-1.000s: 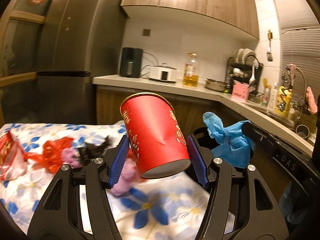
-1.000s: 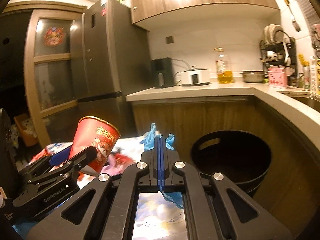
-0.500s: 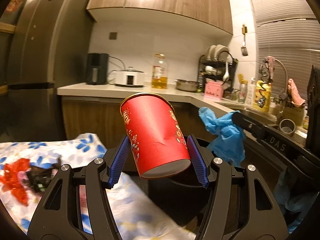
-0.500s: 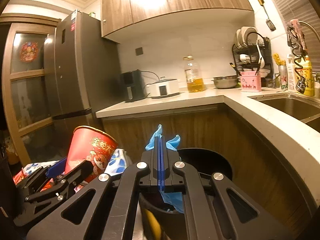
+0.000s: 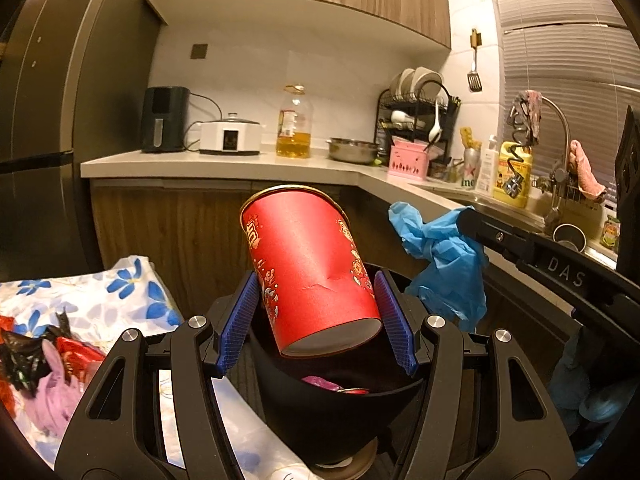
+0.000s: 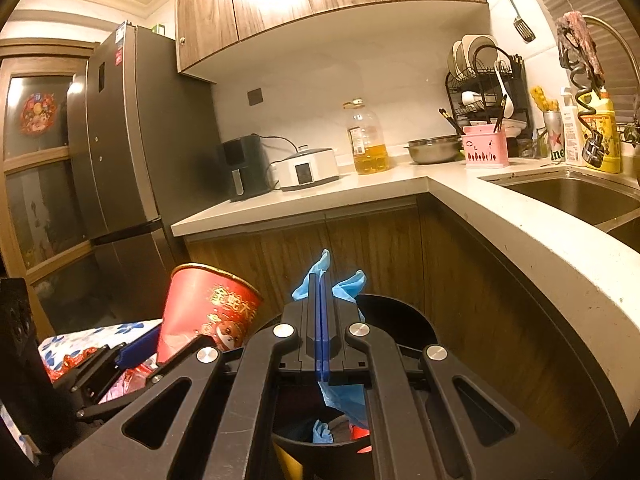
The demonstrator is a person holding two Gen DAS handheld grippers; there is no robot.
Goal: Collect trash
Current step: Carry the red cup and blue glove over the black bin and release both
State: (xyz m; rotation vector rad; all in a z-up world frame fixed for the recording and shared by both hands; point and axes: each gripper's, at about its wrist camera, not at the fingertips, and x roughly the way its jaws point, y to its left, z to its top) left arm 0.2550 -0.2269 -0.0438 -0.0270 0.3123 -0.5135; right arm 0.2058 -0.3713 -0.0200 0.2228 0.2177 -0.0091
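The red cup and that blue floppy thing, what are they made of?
The red cup looks like paper with a smooth printed coat: its side has a sharp crease where the left gripper squeezes it. The blue glove looks like thin, soft plastic or rubber film: it crumples and hangs limp from the right gripper, over the black bin.
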